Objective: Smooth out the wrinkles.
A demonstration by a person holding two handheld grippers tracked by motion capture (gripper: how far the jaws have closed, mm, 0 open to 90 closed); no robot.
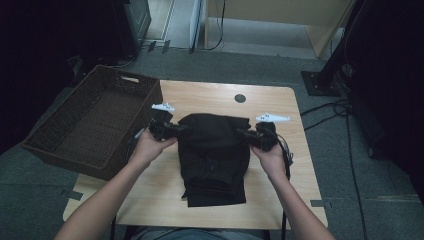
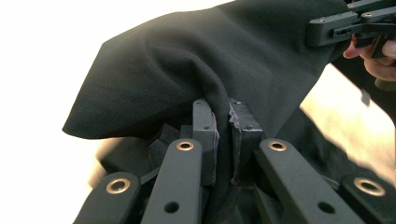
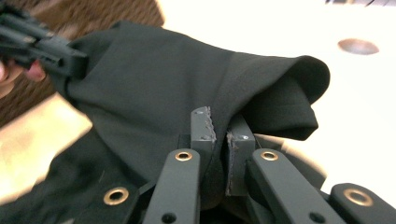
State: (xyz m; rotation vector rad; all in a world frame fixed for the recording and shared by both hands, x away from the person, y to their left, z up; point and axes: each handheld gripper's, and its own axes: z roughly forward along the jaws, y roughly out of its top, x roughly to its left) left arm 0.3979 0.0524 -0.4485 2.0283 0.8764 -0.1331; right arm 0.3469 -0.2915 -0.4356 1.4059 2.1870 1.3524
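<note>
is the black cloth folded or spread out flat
Folded. The black cloth lies doubled in layers on the table, its far edge pinched up by the left gripper and right gripper.

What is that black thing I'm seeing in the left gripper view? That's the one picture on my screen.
Observer: It's a black garment, lying folded on a wooden table in the high view.
Operator: Is it pinched on both sides?
Observer: Yes. The right gripper is shut on a fold of it too, as the right gripper view shows up close.
Operator: Is the cloth off the table?
Observer: Only its far edge is held up, between the left gripper and the right one; the near part rests on the wood.
Operator: Anything else nearby?
Observer: A brown wicker basket stands at the table's left edge.
</note>
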